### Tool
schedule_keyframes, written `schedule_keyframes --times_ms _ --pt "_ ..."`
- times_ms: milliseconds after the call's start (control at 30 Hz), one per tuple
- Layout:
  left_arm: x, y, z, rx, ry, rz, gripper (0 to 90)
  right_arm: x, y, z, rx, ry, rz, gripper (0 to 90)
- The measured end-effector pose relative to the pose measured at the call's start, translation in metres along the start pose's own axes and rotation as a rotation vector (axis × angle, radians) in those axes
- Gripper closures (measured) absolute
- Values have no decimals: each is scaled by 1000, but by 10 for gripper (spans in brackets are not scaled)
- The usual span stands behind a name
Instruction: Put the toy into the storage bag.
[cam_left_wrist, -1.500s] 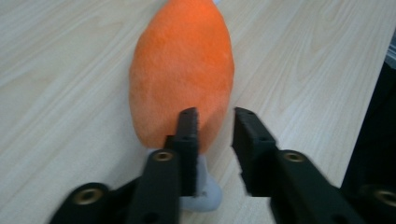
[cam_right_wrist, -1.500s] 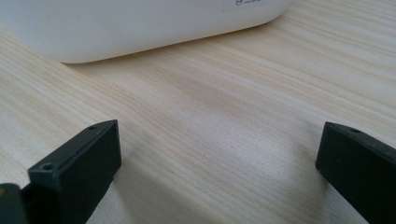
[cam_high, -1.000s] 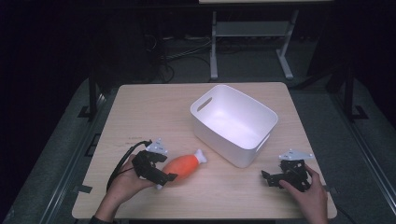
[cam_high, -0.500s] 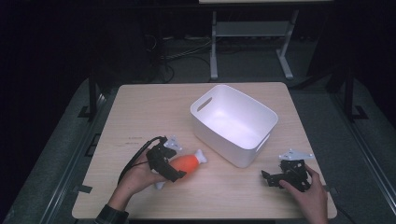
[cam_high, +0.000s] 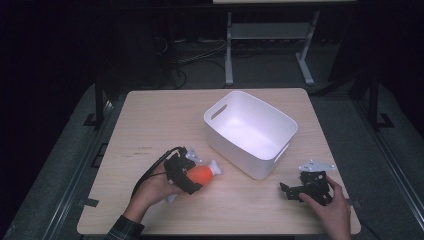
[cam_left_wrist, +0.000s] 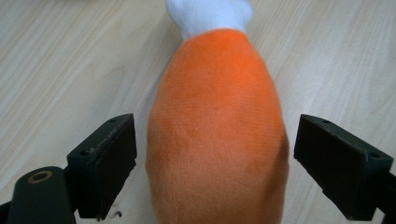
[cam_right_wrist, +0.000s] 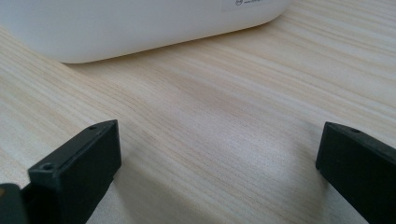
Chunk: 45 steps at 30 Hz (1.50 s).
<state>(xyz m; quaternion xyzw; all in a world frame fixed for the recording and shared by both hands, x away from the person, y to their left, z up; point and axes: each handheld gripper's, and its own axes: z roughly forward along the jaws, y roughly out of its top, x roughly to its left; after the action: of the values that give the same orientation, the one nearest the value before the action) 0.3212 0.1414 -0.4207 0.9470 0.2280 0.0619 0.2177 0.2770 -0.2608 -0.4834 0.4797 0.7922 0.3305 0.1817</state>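
An orange plush toy with a white end lies on the wooden table, left of a white bin. My left gripper straddles the toy from its near end. In the left gripper view the toy sits between the two black pads, with a small gap on each side. The jaws of this left gripper have just opened a little wider and stand open. My right gripper rests low at the table's front right, open, with bare wood between its jaws.
The white bin stands empty at the table's middle right, close ahead of the right gripper. A metal stand is on the dark floor beyond the table. Bare wood stretches across the table's left and far side.
The left hand has moved right and slightly down, bringing its jaws around the orange toy's near end. The right hand and the bin have stayed put.
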Motion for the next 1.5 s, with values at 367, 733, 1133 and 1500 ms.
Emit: schedule_keyframes --times_ms 367,733,1133,1500 --pt "-2 -1 13 33 2 14 125 0 0 0 0 0 0 0" --pt "-5 0 19 76 18 42 127 0 0 0 0 0 0 0" --pt "-3 -1 17 72 18 35 207 0 0 0 0 0 0 0" --pt "-1 -6 14 27 -16 0 233 0 0 0 0 0 0 0"
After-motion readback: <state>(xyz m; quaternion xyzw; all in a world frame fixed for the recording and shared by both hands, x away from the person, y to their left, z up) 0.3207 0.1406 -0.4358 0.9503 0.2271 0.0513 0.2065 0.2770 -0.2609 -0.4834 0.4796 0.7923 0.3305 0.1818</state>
